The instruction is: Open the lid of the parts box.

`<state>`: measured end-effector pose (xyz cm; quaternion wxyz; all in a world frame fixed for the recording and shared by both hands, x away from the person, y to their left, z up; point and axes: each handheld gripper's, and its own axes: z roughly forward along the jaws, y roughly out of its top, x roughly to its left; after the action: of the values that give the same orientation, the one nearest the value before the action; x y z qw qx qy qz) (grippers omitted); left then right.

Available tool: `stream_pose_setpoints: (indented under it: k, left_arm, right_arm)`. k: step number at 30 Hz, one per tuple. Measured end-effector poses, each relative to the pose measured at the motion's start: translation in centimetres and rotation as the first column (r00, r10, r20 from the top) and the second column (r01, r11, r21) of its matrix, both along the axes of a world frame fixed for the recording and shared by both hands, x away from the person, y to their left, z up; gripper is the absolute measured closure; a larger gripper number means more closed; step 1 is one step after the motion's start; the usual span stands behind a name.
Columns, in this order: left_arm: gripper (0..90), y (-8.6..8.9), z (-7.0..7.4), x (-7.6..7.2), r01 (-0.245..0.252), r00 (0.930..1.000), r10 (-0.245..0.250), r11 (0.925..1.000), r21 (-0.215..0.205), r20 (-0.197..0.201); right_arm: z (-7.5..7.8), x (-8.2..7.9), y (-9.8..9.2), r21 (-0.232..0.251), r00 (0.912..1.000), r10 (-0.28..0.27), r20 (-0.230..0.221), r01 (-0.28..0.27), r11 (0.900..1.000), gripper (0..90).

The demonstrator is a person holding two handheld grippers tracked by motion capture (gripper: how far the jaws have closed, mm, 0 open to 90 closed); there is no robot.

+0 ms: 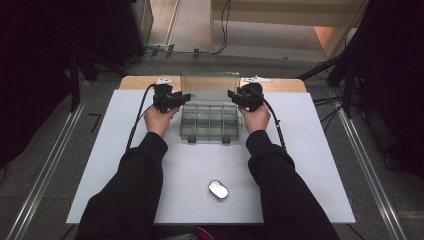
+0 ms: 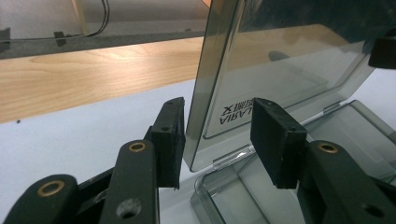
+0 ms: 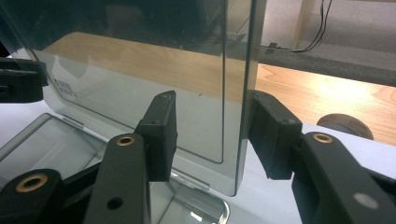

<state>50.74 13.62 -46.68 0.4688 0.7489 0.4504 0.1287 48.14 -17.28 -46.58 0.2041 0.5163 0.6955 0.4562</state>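
Clear divided box (image 1: pixel 209 121) looks empty, lid (image 1: pixel 209 82) upright — both grippers (image 1: pixel 186 96) (image 1: pixel 231 93) straddle its edges, spread.

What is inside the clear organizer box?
The box stands with its lid raised; its divided compartments look empty from above. The back row, near the hinge, is too dim to tell.

Your bench (image 1: pixel 300 150) is lit evenly from above while the surroundings stay dark; the lid (image 2: pixel 289 70) shows soft glare, and the near tongs blur.
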Motion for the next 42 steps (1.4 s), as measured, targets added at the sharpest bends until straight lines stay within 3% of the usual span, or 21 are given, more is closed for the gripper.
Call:
stream_pose_setpoints:
  k: [5, 16, 20, 27, 30, 42]
  left_arm:
    - [55.3, -0.3, -0.2, 0.3, -0.027, 0.9994, 0.027, 0.9995, -0.014, 0.021]
    - [54.1, -1.0, -0.5, 0.9, -0.056, 0.9984, 0.056, 0.9983, 0.013, 0.005]
    - [53.3, -1.2, -0.7, 1.1, -0.066, 0.9978, 0.066, 0.9977, 0.013, 0.001]
    - [50.5, -1.9, -1.0, 1.5, -0.089, 0.9960, 0.089, 0.9947, 0.052, 0.009]
    - [49.2, -1.9, -1.3, 1.6, -0.090, 0.9959, 0.090, 0.9953, 0.035, 0.004]
    - [41.9, -2.6, -2.0, 1.8, -0.102, 0.9948, 0.102, 0.9935, 0.050, 0.009]
  right_arm:
    - [-0.4, 0.4, 0.1, -0.011, 1.0000, -0.005, 0.000, 0.005, 1.000, 51.2]
    - [-0.6, 1.4, 0.5, -0.052, 0.9994, -0.024, -0.025, 0.023, 0.998, 52.3]
    - [-0.9, 1.8, 0.5, -0.034, 0.9987, -0.039, -0.034, 0.037, 0.999, 52.4]
    - [-1.1, 2.6, 0.5, -0.023, 0.9959, -0.057, -0.070, 0.055, 0.998, 53.2]
    - [-1.3, 2.7, 0.5, -0.016, 0.9954, -0.061, -0.074, 0.060, 0.998, 52.6]
    - [-2.0, 3.3, 0.7, 0.003, 0.9926, -0.064, -0.103, 0.064, 0.998, 46.5]
